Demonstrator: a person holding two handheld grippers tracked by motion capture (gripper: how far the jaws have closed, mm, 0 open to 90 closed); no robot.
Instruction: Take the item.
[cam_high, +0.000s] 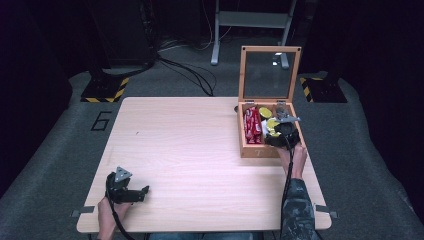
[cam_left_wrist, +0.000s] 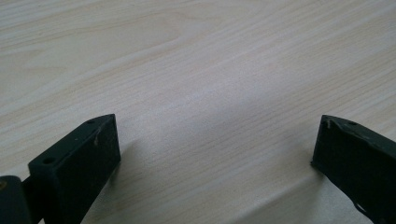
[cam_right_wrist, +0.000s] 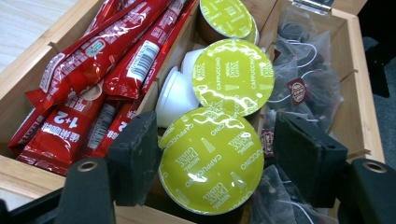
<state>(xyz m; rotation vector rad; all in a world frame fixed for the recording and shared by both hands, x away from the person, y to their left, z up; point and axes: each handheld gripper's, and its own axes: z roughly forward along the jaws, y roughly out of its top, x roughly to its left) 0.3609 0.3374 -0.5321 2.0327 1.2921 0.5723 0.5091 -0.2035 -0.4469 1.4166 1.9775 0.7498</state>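
A box (cam_high: 248, 150) is sitting at the counter's (cam_high: 190, 150) far right, holding sachets (cam_right_wrist: 93, 84) left, capsules (cam_right_wrist: 212, 161) in the middle, tea bags (cam_right_wrist: 303, 88) right

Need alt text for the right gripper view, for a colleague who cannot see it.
The right gripper straddles a green-lidded cappuccino capsule in the middle compartment of a wooden box; whether the pads touch it is unclear. Red sachets fill the left compartment, tea bags the right.

Upright lid (cam_high: 270, 70) blocks box (cam_high: 257, 151) from behind; table (cam_high: 190, 145) left bare
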